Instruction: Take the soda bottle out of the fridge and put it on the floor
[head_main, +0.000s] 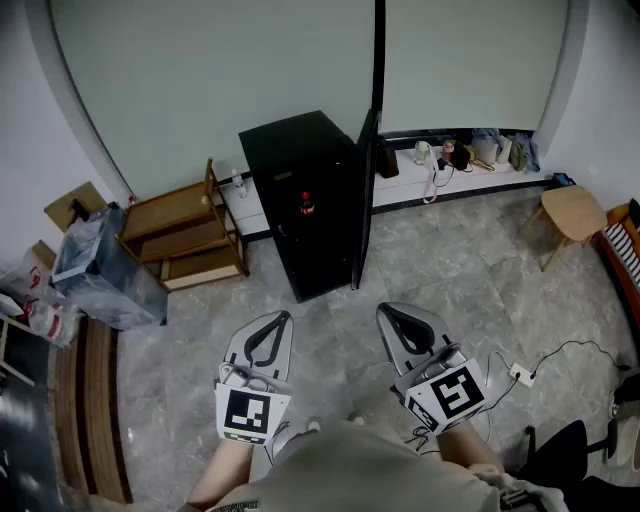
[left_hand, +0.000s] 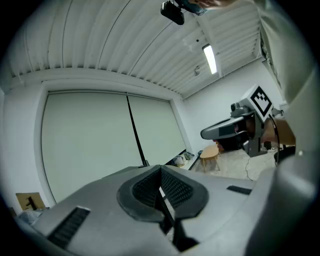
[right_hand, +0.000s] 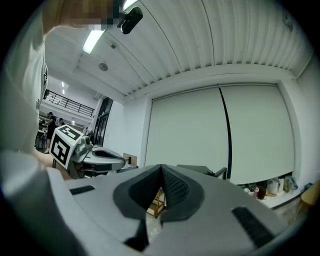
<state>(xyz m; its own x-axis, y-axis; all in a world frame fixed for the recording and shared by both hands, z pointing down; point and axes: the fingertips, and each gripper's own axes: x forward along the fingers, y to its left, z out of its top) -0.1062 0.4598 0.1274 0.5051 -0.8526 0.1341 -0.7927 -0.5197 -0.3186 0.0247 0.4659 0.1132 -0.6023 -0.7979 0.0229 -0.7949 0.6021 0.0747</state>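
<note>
A small black fridge (head_main: 290, 165) stands against the far wall with its door (head_main: 364, 200) swung open to the right. Inside it a soda bottle (head_main: 307, 205) with a red label stands on a shelf. My left gripper (head_main: 283, 317) and right gripper (head_main: 385, 312) are held side by side above the floor, well short of the fridge, both pointing towards it. In the left gripper view the left gripper (left_hand: 160, 168) has its pads together with nothing between them. The right gripper (right_hand: 161, 167) is likewise shut and empty in its own view.
A low wooden shelf (head_main: 185, 235) stands left of the fridge, with a plastic-wrapped bin (head_main: 100, 270) beside it. A wooden stool (head_main: 573, 212) is at the right. A cable and plug (head_main: 520, 375) lie on the floor by my right gripper. Clutter lines the window sill (head_main: 470, 150).
</note>
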